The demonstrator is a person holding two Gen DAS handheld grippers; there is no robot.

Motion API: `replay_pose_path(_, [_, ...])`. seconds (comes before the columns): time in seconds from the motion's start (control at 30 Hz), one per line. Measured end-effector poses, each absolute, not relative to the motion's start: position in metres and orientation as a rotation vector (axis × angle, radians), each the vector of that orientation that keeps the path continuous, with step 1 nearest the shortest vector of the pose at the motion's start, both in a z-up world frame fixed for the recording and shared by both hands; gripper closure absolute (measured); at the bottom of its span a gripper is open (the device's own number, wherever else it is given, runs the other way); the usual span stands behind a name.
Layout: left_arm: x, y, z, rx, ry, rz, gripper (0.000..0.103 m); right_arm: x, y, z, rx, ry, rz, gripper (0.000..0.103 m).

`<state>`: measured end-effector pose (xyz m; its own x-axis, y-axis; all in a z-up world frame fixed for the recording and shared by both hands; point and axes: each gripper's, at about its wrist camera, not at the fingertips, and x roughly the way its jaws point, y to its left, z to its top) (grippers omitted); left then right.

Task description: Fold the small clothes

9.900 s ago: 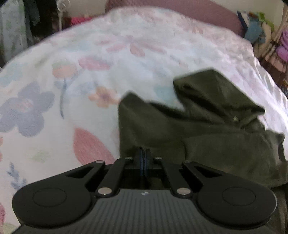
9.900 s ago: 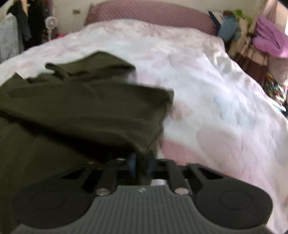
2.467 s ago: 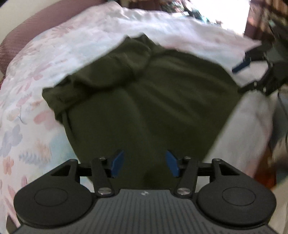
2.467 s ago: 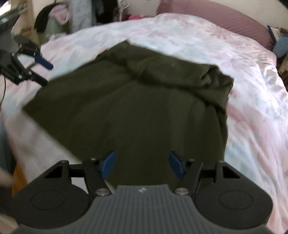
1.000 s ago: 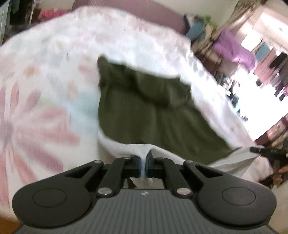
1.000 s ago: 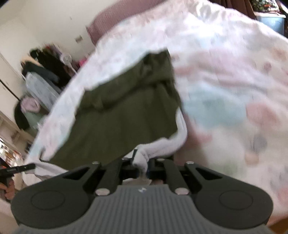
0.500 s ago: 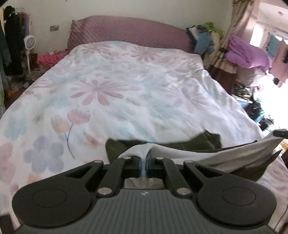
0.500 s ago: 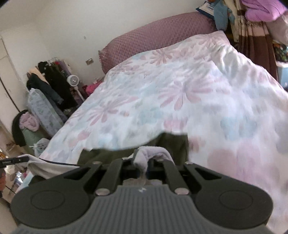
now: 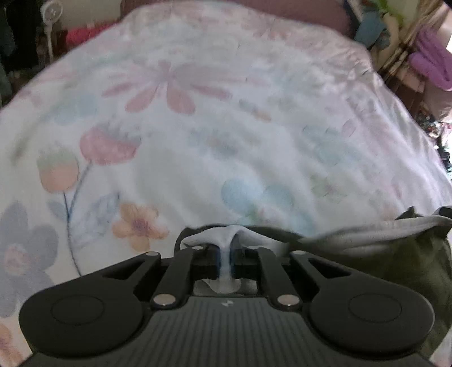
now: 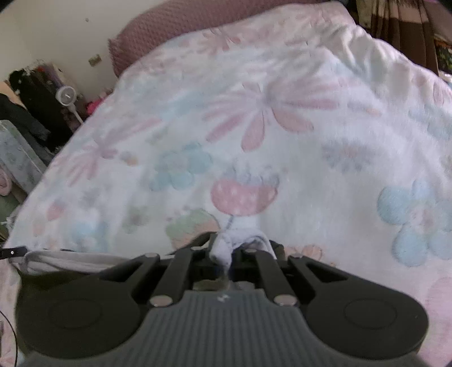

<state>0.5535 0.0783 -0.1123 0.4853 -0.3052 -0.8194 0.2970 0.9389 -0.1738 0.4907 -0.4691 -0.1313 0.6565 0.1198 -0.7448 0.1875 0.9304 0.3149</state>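
My left gripper (image 9: 225, 264) is shut on the white-lined hem of the dark green garment (image 9: 401, 262). The hem (image 9: 367, 234) stretches rightward toward the other gripper at the frame's right edge. My right gripper (image 10: 223, 262) is shut on the other corner of the same hem (image 10: 226, 245), and the pale band (image 10: 67, 261) runs left. Most of the garment hangs below the grippers, hidden behind their bodies. Both hold it just above the near part of the bed.
The flowered white bedspread (image 9: 197, 127) fills both views. A mauve headboard cushion (image 10: 169, 25) is at the far end. Hanging clothes and a small fan (image 10: 66, 96) stand at the left. Piled purple clothes (image 9: 429, 59) lie at the right.
Both grippers, still shut on the hem, have dropped and tipped toward the bed; the bedspread now looks closer and the garment hangs lower in view.
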Motion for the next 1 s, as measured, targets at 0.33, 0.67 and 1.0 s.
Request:
replay_pose_path(0.33, [0.517,0.099,-0.075,-0.030,0.828,-0.310,0.021,0.465,-0.438,-0.114,0.211,0.749,-0.065,0.038])
replay_pose_path(0.67, [0.414,0.038,-0.067,0.041,0.747,-0.479,0.076,0.386,-0.401,-0.120,0.195,0.768,-0.033,0.022])
replay_pose_path(1.0, [0.333,-0.020,-0.137,0.210,0.625,-0.402,0.083,0.326,-0.276,-0.160,0.041,0.641,0.086,0.042])
